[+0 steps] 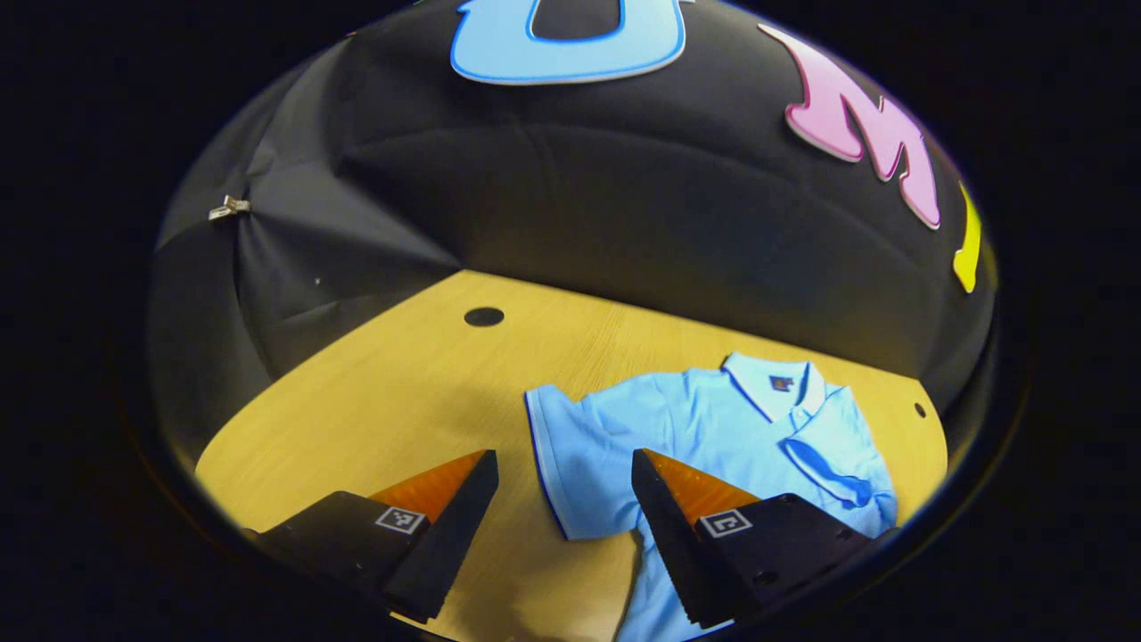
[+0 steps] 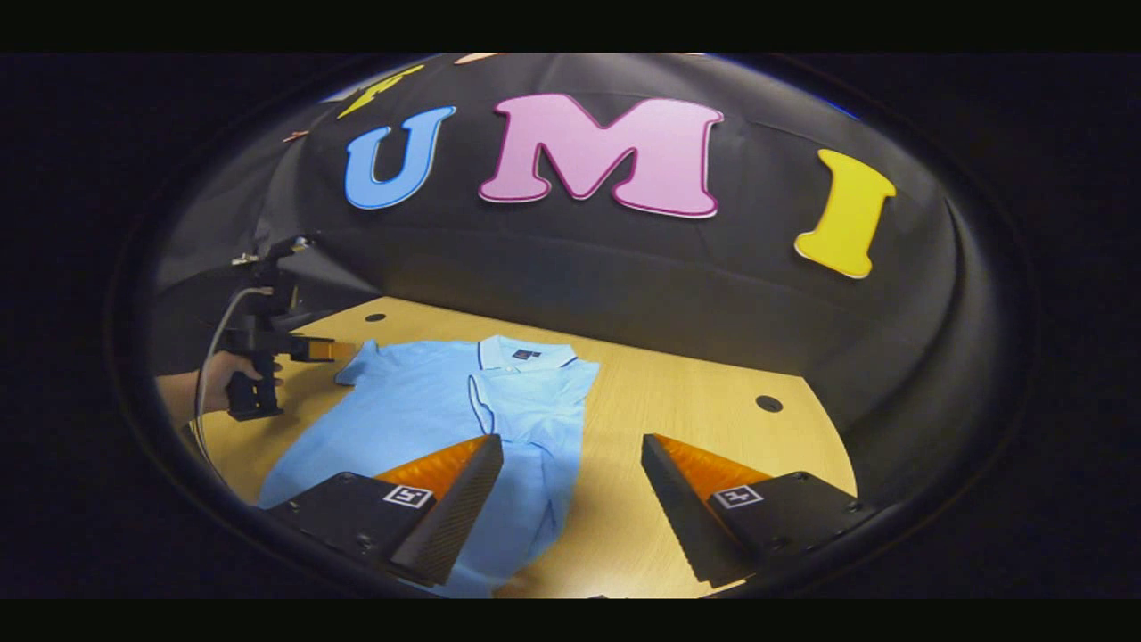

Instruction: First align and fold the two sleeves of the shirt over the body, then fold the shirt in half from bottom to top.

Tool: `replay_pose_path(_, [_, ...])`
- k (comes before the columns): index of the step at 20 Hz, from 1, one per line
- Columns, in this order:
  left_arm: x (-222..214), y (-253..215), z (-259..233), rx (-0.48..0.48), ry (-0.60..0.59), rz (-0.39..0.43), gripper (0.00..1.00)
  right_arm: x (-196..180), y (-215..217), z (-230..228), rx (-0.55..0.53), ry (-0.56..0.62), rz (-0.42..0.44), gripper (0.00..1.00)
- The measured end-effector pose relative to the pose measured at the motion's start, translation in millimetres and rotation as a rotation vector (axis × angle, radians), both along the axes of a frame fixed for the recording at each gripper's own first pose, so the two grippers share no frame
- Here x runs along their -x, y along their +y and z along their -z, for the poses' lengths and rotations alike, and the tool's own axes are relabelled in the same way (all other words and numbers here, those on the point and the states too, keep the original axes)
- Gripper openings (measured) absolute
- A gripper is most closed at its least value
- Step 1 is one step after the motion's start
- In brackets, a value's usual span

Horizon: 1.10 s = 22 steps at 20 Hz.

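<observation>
A light blue polo shirt (image 1: 713,428) lies flat on the wooden table (image 1: 401,392), collar toward the booth wall. One sleeve (image 1: 829,473) is folded over the body. The other sleeve (image 1: 579,464) is spread out flat. My left gripper (image 1: 562,459) hovers open just above that spread sleeve's outer edge. In the right gripper view the shirt (image 2: 419,401) lies to the left, with the folded sleeve (image 2: 535,401) on top. My right gripper (image 2: 570,441) is open over the shirt's right edge, holding nothing. A hand holds the left gripper (image 2: 334,349) beside the spread sleeve (image 2: 357,366).
Round cable holes sit in the table (image 2: 713,419) near its far edge, one hole (image 1: 484,316) left of the shirt and another hole (image 2: 768,403) to its right. The black cloth wall rises right behind the table. A cable hangs from the far left gripper.
</observation>
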<state>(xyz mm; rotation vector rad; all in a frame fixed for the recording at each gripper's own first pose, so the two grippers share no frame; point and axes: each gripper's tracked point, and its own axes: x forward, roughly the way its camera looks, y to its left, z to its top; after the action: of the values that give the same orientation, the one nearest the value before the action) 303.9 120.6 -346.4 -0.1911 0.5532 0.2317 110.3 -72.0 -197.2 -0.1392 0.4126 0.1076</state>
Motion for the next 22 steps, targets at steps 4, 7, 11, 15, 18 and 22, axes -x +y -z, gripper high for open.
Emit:
replay_pose_path(4, [-19.1, 9.2, 26.7, -0.027, 0.069, -0.039, 0.96, 5.9, -12.7, 4.7, -0.050, -0.004, 0.042, 0.97])
replay_pose_path(7, [-18.2, 10.9, 33.4, -0.071, 0.114, -0.028, 0.93, 7.3, -19.3, 10.3, -0.074, 0.003, 0.069, 0.98])
replay_pose_path(11, [-20.2, 1.7, 27.6, -0.061, 0.119, 0.039, 0.72, 13.5, -32.4, 25.0, -0.096, 0.023, 0.104, 0.96])
replay_pose_path(15, [-23.1, -10.1, 27.4, -0.013, 0.098, 0.067, 0.15, 25.1, -43.2, 25.1, -0.111, 0.035, 0.120, 0.98])
replay_pose_path(18, [-24.4, -11.6, 25.0, 0.007, 0.083, 0.048, 0.07, 24.0, -47.3, 24.9, -0.113, 0.032, 0.129, 0.98])
replay_pose_path(22, [-20.8, -9.4, 10.3, -0.072, 0.079, 0.045, 0.06, 26.0, -52.4, 24.4, -0.114, 0.029, 0.138, 0.96])
